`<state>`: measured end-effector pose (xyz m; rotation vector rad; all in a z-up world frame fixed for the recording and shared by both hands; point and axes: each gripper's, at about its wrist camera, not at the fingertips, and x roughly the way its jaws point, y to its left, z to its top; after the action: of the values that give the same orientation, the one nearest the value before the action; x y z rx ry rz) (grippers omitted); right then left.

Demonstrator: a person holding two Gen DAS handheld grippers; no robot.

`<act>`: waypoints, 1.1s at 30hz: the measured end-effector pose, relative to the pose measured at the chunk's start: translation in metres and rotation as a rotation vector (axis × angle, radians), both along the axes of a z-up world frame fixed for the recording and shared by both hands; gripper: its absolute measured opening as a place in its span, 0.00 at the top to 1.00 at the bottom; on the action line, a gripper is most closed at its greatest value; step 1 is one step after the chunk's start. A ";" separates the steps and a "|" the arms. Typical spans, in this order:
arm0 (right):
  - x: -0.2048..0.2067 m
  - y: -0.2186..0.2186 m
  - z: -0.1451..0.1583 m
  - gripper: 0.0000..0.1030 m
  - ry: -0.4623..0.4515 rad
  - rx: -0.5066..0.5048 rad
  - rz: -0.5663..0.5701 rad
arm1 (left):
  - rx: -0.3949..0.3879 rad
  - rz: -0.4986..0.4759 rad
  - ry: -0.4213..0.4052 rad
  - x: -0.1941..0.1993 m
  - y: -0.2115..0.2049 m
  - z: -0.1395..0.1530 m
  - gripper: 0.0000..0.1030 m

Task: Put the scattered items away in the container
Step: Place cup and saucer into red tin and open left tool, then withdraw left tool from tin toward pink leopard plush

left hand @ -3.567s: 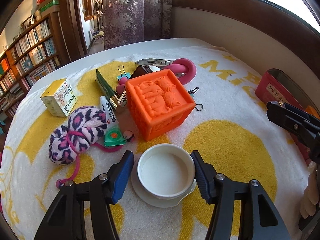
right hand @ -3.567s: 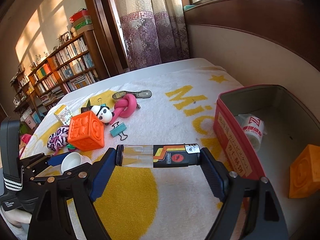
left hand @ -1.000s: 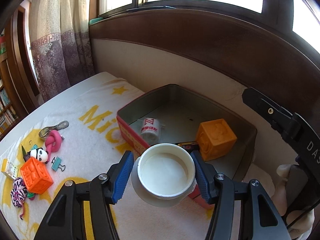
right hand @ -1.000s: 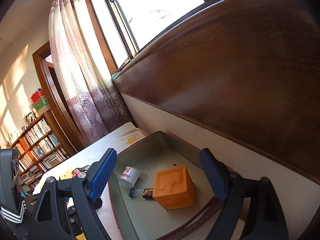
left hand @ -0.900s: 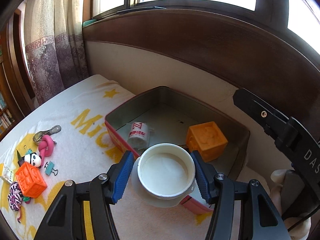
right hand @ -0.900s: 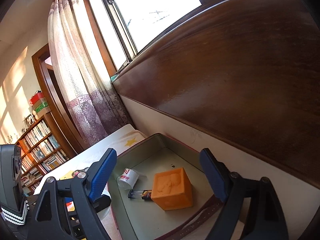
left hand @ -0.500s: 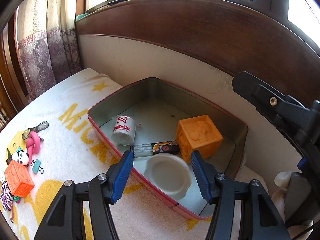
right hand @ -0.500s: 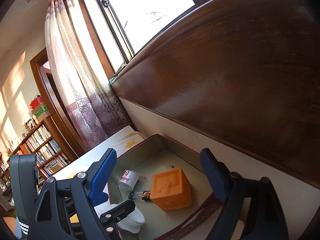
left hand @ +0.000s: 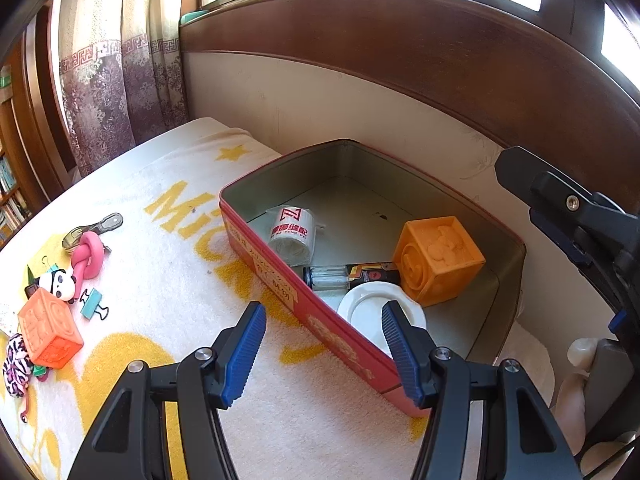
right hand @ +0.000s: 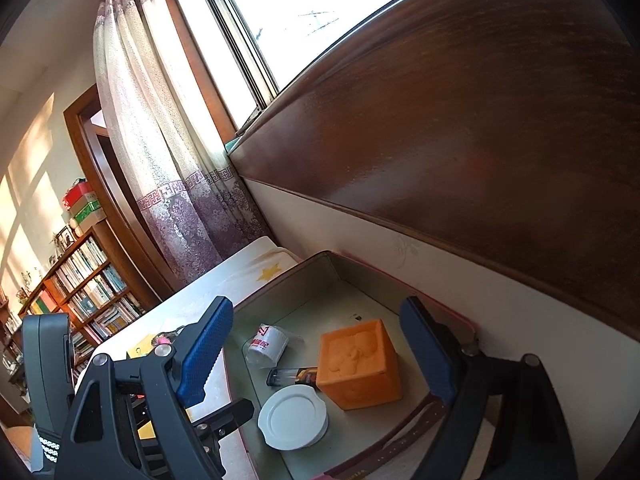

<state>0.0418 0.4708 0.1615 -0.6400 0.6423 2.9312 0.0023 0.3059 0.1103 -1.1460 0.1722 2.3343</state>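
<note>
The red tin (left hand: 256, 248) with a grey inside lies on the yellow-and-white towel (left hand: 168, 320). In it are an orange cube (left hand: 438, 258), a lighter (left hand: 352, 276), a white roll with red lettering (left hand: 290, 234) and a white cup (left hand: 372, 304) lying upside down. My left gripper (left hand: 323, 316) hangs open over the tin's near wall, nothing between its blue pads. My right gripper (right hand: 318, 312) stands wide open and empty above the tin (right hand: 360, 276); below it I see the cup (right hand: 292, 416), cube (right hand: 358, 364), lighter (right hand: 292, 376) and roll (right hand: 268, 344).
Loose on the towel at left: another orange cube (left hand: 48, 330), a panda figure (left hand: 60, 282), a pink knot (left hand: 88, 254), a binder clip (left hand: 92, 308), a leopard-print pouch (left hand: 14, 364). A wooden wall panel (left hand: 400, 60) runs close behind the tin. A hand (left hand: 580, 360) shows at right.
The white cup has left my left gripper's jaws and now lies upside down in the tin. The lighter, held by my right gripper earlier, lies in the tin too.
</note>
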 end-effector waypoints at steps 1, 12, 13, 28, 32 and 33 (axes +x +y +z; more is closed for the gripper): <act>0.000 -0.002 0.000 0.14 0.000 0.003 0.005 | 0.002 0.005 -0.001 0.000 -0.003 0.000 0.40; -0.003 -0.030 -0.001 0.14 -0.019 0.041 0.061 | 0.036 0.109 -0.031 -0.010 -0.048 -0.001 0.40; -0.003 -0.033 -0.002 0.14 -0.022 0.045 0.067 | 0.038 0.117 -0.032 -0.010 -0.053 -0.002 0.40; -0.011 -0.096 -0.012 0.14 -0.079 0.108 0.181 | 0.084 0.284 -0.024 -0.018 -0.153 0.000 0.40; -0.015 -0.120 -0.014 0.14 -0.095 0.137 0.231 | 0.076 0.358 0.002 -0.019 -0.187 -0.002 0.40; -0.017 -0.126 -0.015 0.14 -0.102 0.144 0.246 | 0.078 0.377 0.003 -0.020 -0.196 -0.003 0.40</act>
<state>0.0250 0.3449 0.1468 -0.9040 0.3614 3.1028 -0.0175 0.1100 0.1075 -1.2218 -0.1470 2.6399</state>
